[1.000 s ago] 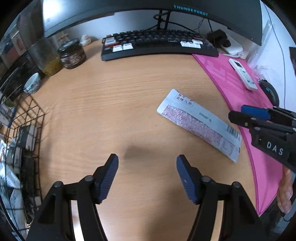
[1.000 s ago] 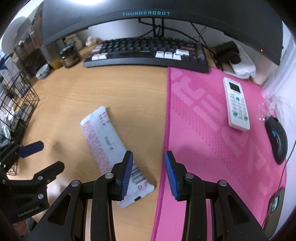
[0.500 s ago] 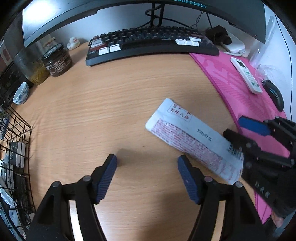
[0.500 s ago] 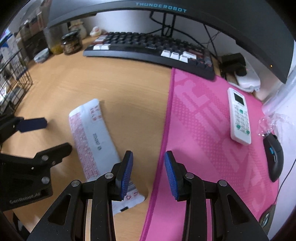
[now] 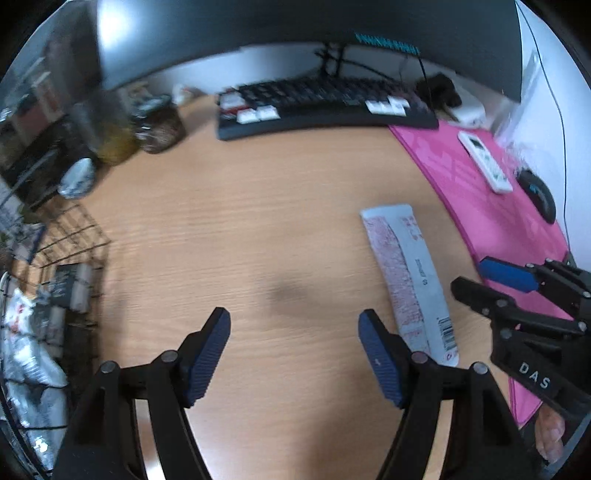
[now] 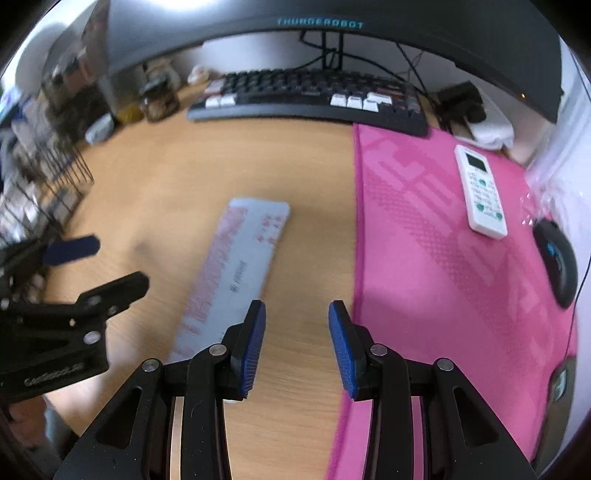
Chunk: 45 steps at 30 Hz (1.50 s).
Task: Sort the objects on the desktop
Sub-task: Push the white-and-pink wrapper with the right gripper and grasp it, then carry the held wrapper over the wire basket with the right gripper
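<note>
Counts: one long white packet [image 5: 408,284] with red print and a barcode, one keyboard [image 6: 306,98], one white remote [image 6: 481,190], one black mouse [image 6: 557,258], one pink desk mat [image 6: 443,280], one dark-lidded jar [image 5: 159,127], one small bowl [image 5: 75,177], one wire basket [image 5: 55,280] at the left edge holding silver wrappers and other clutter too blurred to count, one monitor [image 6: 332,22]. Packet lies flat on the wooden desk [image 5: 240,229], between the basket side and the mat, just clear of the mat's edge. Change vs a second ago: the packet lay diagonal in the left wrist view with its barcode end under the right gripper's tips; now it runs nearly straight up that frame, barcode end nearest the camera, beside the left gripper's right finger. Left gripper [image 5: 293,350]: jaws wide, nothing between them, bare desk below, no contact with the packet. Right gripper [image 6: 297,347]: jaws opening, medium gap, nothing between the pads; its left finger overlaps the packet's near end in its own view, can't tell if it touches. Both frames are motion-blurred.
</note>
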Each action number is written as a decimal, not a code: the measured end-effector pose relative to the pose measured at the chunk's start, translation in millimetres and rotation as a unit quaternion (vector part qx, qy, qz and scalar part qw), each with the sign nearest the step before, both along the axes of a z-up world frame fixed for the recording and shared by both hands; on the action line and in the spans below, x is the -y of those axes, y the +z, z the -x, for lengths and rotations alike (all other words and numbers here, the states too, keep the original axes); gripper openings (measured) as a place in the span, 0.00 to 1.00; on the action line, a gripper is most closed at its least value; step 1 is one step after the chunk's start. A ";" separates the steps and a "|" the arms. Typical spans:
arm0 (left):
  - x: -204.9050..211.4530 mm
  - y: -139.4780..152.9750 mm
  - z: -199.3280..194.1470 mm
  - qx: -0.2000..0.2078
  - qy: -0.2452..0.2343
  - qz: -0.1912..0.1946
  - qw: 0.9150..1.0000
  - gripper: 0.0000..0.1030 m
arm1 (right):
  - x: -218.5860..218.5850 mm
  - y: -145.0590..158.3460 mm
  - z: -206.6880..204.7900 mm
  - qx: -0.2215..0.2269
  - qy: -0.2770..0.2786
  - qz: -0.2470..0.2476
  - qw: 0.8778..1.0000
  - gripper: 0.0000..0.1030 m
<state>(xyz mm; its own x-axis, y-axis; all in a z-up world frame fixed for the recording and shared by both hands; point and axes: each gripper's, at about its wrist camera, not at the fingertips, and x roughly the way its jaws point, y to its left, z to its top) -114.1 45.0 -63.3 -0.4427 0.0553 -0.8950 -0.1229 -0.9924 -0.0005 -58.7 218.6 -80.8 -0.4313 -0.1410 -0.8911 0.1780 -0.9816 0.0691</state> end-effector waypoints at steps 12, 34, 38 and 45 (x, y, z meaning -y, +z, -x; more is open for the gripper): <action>39.8 9.6 -12.8 -0.005 0.018 -0.012 1.000 0.73 | 49.6 -19.8 16.9 0.012 -0.016 -0.031 0.999 0.49; 55.4 41.4 -38.0 -0.039 0.031 -0.028 0.998 0.73 | 43.3 8.9 8.2 0.004 -0.015 0.008 1.000 0.34; 74.8 74.1 -61.9 -0.078 0.048 -0.033 0.995 0.73 | 70.3 45.6 -4.0 -0.026 0.026 0.022 0.999 0.34; 151.1 123.4 -105.2 -0.136 0.126 -0.020 0.982 0.76 | 159.1 107.5 -31.9 -0.067 0.133 0.059 0.987 0.34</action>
<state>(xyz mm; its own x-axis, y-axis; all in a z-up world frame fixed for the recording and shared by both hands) -8.9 -106.1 60.1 -0.6693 -0.0548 -0.7410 0.1261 -0.9912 -0.0406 -26.8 59.5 26.7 -0.4784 -0.3639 -0.7992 0.4436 -0.8856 0.1377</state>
